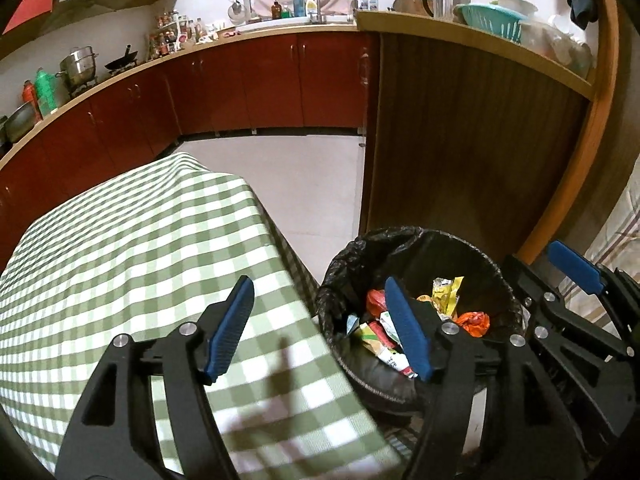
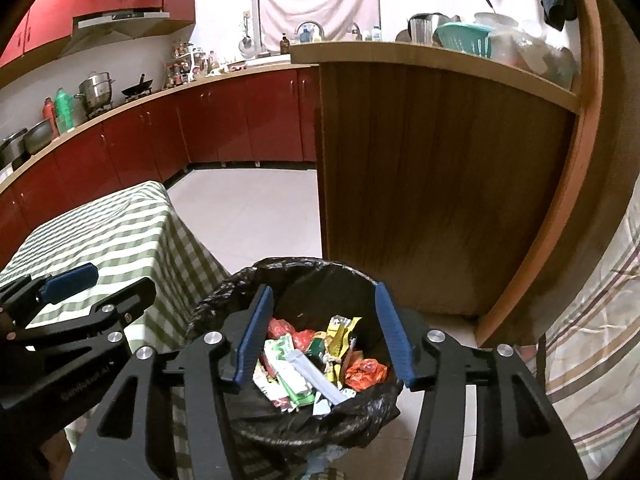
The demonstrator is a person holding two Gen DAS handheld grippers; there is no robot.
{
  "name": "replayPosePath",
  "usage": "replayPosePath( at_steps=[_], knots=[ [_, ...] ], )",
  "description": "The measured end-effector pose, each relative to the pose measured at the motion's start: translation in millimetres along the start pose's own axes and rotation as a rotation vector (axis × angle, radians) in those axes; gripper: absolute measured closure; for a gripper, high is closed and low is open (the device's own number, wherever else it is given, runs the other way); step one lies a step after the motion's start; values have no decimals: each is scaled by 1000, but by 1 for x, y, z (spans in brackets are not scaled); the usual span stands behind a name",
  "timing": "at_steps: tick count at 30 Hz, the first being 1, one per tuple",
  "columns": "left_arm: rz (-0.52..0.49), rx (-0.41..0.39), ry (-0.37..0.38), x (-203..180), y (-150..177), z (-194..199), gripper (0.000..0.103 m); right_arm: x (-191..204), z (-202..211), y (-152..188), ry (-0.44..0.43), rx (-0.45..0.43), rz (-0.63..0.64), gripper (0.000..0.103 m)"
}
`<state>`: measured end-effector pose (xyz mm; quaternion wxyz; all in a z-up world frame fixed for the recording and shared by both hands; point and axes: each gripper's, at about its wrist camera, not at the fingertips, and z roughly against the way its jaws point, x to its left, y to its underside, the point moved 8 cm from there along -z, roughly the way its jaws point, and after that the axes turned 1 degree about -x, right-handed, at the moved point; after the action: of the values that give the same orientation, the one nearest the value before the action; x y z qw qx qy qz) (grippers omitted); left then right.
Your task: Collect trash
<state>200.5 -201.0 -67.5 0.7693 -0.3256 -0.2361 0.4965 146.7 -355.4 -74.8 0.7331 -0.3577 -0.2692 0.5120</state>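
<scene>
Both grippers hang over the bin (image 2: pixel 304 360), jaws apart, nothing between the pads. Left gripper (image 1: pixel 320 328) straddles the table (image 1: pixel 120 240) edge and bin rim; right gripper (image 2: pixel 324 336) sits right above the bin mouth. Trash (image 2: pixel 312 364), wrappers and crumpled packets, lies inside the black-lined bin, which stands on the floor just beside the checked table, near the wooden counter (image 2: pixel 440 184).
</scene>
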Motion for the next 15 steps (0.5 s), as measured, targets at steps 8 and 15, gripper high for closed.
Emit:
replayPosePath(
  at_steps=[8, 15],
  knots=[
    [21, -38, -23, 17, 14, 40, 30, 12, 32, 4, 0, -25, 23, 47],
    [58, -66, -24, 32, 26, 75, 26, 18, 61, 8, 5, -55, 37, 44]
  ],
)
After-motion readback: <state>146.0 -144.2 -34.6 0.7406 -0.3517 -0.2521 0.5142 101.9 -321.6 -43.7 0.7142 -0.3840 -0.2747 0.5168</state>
